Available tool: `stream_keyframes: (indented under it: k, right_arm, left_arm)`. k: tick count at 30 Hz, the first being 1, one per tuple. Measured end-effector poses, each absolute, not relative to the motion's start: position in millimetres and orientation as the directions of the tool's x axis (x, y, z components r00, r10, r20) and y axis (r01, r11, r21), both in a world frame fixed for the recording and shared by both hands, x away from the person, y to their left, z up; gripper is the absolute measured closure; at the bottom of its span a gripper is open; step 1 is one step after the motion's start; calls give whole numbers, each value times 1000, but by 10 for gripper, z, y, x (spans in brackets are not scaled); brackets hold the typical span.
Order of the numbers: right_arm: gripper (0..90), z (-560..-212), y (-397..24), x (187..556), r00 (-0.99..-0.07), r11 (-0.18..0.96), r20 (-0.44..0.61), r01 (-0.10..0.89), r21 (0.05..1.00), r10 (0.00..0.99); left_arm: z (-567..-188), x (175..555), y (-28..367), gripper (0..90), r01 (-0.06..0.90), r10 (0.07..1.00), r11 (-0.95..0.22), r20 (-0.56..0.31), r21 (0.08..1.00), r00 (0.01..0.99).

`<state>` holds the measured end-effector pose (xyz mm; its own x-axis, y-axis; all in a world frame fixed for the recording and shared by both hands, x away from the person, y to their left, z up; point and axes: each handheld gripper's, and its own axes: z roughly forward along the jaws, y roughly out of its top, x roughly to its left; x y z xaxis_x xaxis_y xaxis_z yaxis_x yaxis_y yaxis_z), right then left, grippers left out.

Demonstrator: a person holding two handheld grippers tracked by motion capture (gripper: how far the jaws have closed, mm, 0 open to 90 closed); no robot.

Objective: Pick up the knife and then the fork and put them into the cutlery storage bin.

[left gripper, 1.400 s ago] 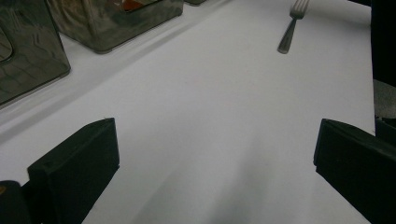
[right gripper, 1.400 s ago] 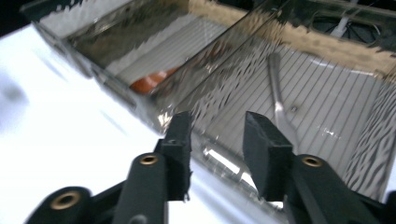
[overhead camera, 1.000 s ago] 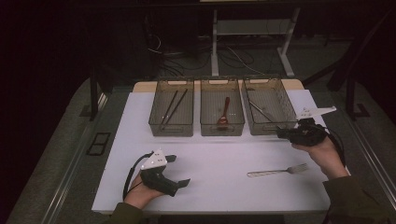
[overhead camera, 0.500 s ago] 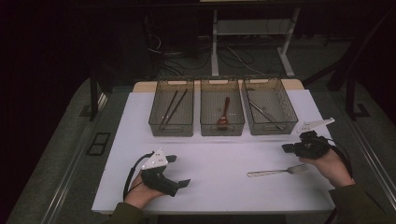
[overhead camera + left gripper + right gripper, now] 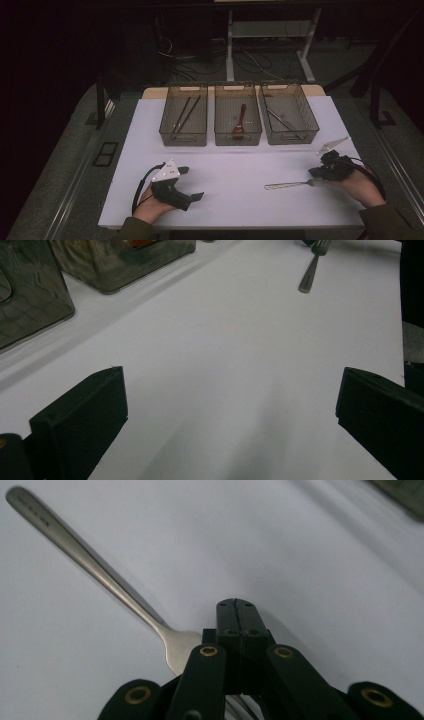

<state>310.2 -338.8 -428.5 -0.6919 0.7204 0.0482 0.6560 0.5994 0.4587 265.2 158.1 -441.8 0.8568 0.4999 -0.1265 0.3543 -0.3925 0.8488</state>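
A white mat (image 5: pixel 235 185) covers the table, and everything else sits relative to it. Along its far edge stand three clear bins in a row: the left bin (image 5: pixel 183 121) holds dark chopsticks (image 5: pixel 183 116), the middle bin (image 5: pixel 238 120) a reddish spoon (image 5: pixel 239 121), and the right bin (image 5: pixel 289 119) what looks like metal cutlery, though it is too dim to be sure.

At the mat's near left corner the left gripper (image 5: pixel 225 405) rests in the person's hand, its jaws standing wide apart over bare mat with nothing between them.

Toward the mat's near right side lies a metal fork (image 5: pixel 292 184), flat, its handle pointing in toward the middle of the mat. The right gripper (image 5: pixel 237 615) is low over the tine end, jaws pressed together and empty; the tines run under its linkage, just beside the closed tips.
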Motion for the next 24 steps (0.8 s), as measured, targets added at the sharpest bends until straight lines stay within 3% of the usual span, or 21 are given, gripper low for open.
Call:
stream_keyframes:
  k: [22,24]
  right_arm:
    - [888,-4237,-3380,2847,-772,706,79,613,355,631]
    - [836,-4197,-3356,2847,-788,721,65,590,364,612]
  left_arm:
    - [-4423,2651,1572,0,352,495,-399,-124,847,860]
    - [-4423,2649,1572,0,353,496,-399,-124,846,859]
